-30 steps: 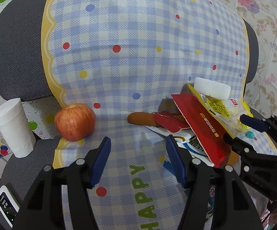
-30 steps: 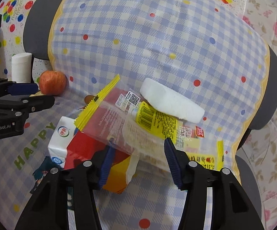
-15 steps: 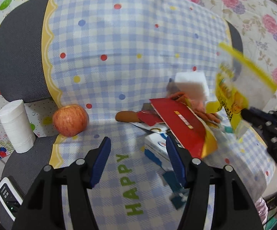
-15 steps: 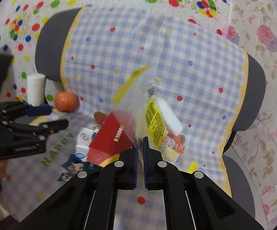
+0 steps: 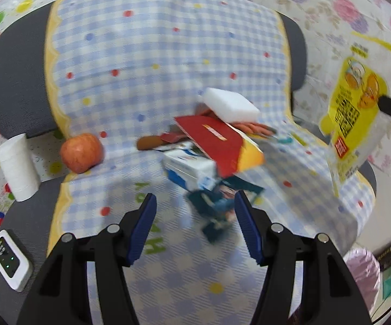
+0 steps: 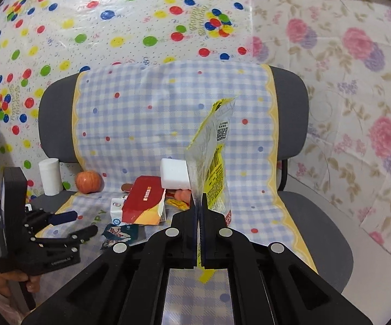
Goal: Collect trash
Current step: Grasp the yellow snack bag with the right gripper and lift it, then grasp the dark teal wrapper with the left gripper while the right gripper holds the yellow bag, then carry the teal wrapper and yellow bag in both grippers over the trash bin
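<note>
Right wrist: "HAPPY" cloth [image 6: 168, 124] lettering.

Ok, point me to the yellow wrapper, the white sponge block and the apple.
yellow wrapper [image 6: 215, 168], right wrist view, on its printed yellow side above the shut fingers.
white sponge block [image 5: 232, 104], left wrist view, on its top face.
apple [image 5: 81, 152], left wrist view, on the middle of its red skin.
</note>
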A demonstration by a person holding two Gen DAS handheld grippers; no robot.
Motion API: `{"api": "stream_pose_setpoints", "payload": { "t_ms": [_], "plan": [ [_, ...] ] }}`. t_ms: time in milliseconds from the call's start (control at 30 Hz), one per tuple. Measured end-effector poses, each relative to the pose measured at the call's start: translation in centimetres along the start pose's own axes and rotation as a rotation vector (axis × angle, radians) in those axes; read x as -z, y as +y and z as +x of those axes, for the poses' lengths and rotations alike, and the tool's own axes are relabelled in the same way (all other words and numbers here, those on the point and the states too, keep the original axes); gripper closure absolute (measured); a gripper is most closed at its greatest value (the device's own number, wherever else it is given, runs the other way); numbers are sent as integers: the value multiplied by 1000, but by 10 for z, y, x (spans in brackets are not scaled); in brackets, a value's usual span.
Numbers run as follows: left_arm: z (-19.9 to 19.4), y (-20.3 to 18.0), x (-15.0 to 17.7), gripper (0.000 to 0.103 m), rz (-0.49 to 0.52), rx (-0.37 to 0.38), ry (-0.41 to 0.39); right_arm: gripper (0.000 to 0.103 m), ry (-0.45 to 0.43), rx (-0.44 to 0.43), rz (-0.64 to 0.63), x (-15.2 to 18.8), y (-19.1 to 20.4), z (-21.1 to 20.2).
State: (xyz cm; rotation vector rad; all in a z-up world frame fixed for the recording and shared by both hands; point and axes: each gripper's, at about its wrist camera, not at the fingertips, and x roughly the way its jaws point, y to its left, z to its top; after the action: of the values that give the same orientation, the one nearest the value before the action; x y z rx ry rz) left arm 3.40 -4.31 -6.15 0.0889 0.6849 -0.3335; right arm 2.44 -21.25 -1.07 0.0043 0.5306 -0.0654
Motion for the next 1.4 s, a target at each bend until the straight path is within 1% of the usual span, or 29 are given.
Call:
{"api": "stream_pose_setpoints", "payload": {
  "t_ms": [167, 233, 400, 567, 633, 667, 700, 733, 767, 867, 900, 967, 1033, 1100, 1167, 1267, 1400],
  "plan": [
    [10, -24, 4, 45, 95, 19, 26, 101, 15, -29, 61, 13, -11, -2],
    [17, -31, 5, 45, 135, 1, 38, 101, 23, -45, 83, 15, -14, 0],
    [33, -36, 4, 45, 185, -34, 65, 101, 32, -55, 86, 17, -13, 2],
    [49, -47, 5, 45, 288, -78, 92, 101, 39, -65, 91, 18, -14, 5],
    [52, -47, 5, 52, 299, -78, 100, 101, 40, -66, 96, 18, -15, 6],
    [52, -46, 5, 61, 293, -66, 104, 101, 40, -66, 96, 18, -15, 6],
    [51, -45, 5, 72, 284, -56, 103, 101, 40, -66, 96, 18, -15, 7],
    [48, -43, 4, 78, 265, -39, 97, 101, 39, -66, 97, 18, -15, 6],
    [44, -40, 3, 95, 240, -11, 88, 101, 38, -67, 96, 18, -15, 6],
    [29, -32, -3, 96, 146, 88, 56, 101, 27, -66, 98, 17, -16, 4],
    [19, -29, -7, 96, 103, 132, 36, 101, 22, -65, 97, 17, -16, 2],
    [5, -28, -11, 96, 58, 176, 5, 101, 14, -61, 95, 16, -16, -3],
    [-11, -30, -16, 96, 28, 205, -27, 101, 7, -58, 94, 16, -16, -8],
    [-22, -37, -19, 96, 14, 231, -46, 101, 0, -52, 93, 16, -16, -16],
    [-29, -45, -20, 96, 15, 238, -53, 101, -5, -45, 93, 18, -17, -24],
    [-39, -61, -19, 96, 19, 276, -57, 101, -7, -26, 94, 23, -20, -37],
    [-45, -85, -12, 96, 47, 327, -57, 101, 1, 12, 107, 34, -30, -55]
  ]
}}
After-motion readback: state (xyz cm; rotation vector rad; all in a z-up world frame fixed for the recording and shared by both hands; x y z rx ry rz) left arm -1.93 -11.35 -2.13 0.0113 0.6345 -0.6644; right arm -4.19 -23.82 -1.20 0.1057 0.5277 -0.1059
